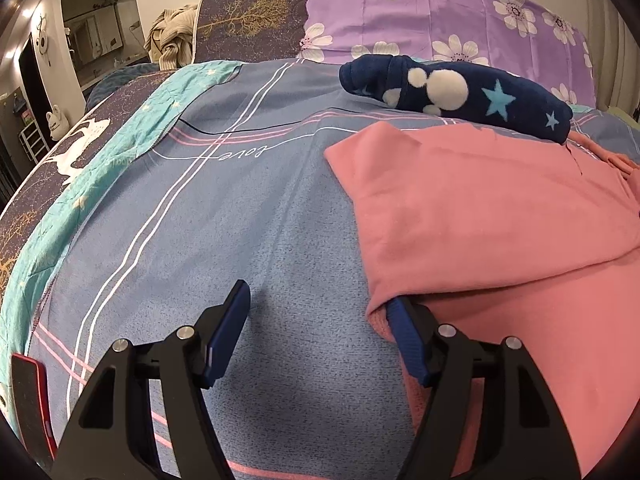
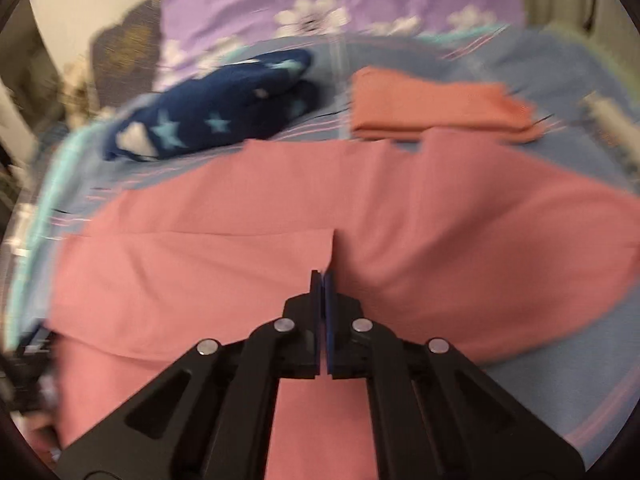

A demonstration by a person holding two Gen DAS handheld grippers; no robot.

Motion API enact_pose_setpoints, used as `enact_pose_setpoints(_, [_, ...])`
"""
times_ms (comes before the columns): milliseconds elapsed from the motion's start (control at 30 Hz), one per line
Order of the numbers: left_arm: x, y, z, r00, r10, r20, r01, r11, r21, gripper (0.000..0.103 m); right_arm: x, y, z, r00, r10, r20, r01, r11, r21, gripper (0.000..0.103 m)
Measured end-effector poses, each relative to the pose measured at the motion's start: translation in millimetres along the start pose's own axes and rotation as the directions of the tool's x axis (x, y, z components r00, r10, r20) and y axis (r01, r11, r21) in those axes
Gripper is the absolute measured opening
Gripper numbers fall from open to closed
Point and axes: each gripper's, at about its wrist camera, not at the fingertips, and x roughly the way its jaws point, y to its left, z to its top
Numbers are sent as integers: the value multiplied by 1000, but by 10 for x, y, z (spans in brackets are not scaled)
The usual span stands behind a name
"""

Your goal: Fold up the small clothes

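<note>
A pink garment [image 1: 500, 220] lies spread on the blue striped bedsheet [image 1: 240, 220], with a flap folded over. My left gripper [image 1: 316, 304] is open at the garment's left edge; its right finger [image 1: 404, 328] is tucked under the folded pink edge and its left finger rests on bare sheet. In the blurred right wrist view my right gripper [image 2: 323, 276] is shut on a fold of the pink garment [image 2: 420, 216] near its middle and holds that corner up.
A folded navy fleece item with stars [image 1: 460, 92] lies behind the pink garment. A folded orange-pink cloth [image 2: 432, 104] lies at the back right. A purple flowered pillow [image 1: 440, 12] is at the head of the bed. A red phone [image 1: 30, 400] lies at the left edge.
</note>
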Motion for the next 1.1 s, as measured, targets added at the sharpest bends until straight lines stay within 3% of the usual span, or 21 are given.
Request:
enact_pose_setpoints(100, [-38,-6,-10,999,-46,11,46,999,-3,56,-77,36,3,996,-86,24,86,996,-29,5])
enact_pose_setpoints(133, [-64,-10,-20,997,-80,11,80,997,-7,46,-126,63,16,994,-102,45,103,994,-30,8])
enact_pose_setpoints(167, [-88,-13,-29,993,-115,9,116,993,-14,35,-195,96,52,992,-94,78,97,994,-40,14])
enact_pose_setpoints(233, [-155,25,-51,966,-259,-1,259,964,-69,24,-305,319,134,992,-30,119,41,995,-94,21])
enact_pose_setpoints(300, [-209,65,-47,935,-355,7,353,930,-105,23,-397,660,209,991,69,117,-45,979,-201,28])
enact_pose_setpoints(367, [-274,118,4,915,-402,40,403,906,-126,23,-439,1101,268,981,183,67,-154,940,-305,30])
enact_pose_setpoints(467, [-216,194,95,909,-412,63,417,892,-174,28,-395,1758,351,956,293,-25,-276,864,-421,35])
enact_pose_setpoints(533, [-94,199,124,914,-402,56,405,896,-183,36,-355,2165,398,948,311,-63,-302,825,-477,36])
enact_pose_setpoints(600, [11,206,90,912,-408,46,409,892,-195,36,-281,2585,451,934,333,-129,-351,788,-506,40])
enact_pose_setpoints(700, [193,220,-25,896,-443,17,435,869,-237,36,-138,3081,467,921,337,-196,-388,739,-551,47])
enact_pose_setpoints(767, [171,287,-15,888,-459,42,454,855,-251,24,-13,3387,442,921,316,-228,-389,709,-588,50])
enact_pose_setpoints(933, [187,274,-41,880,-473,47,469,847,-250,17,445,3954,372,926,222,-305,-373,658,-653,61])
enact_pose_setpoints(967, [179,269,-39,881,-470,48,466,849,-247,16,507,4002,339,926,200,-320,-370,650,-664,61])
enact_pose_setpoints(1000, [169,255,-36,884,-466,49,463,853,-240,14,587,4069,293,925,171,-341,-367,637,-677,52])
enact_pose_setpoints(1067, [139,231,-36,891,-452,54,451,863,-227,9,682,4182,209,925,133,-356,-358,621,-697,6])
enact_pose_setpoints(1100, [108,224,-38,896,-439,62,441,871,-218,8,660,4203,220,930,160,-331,-354,637,-685,5])
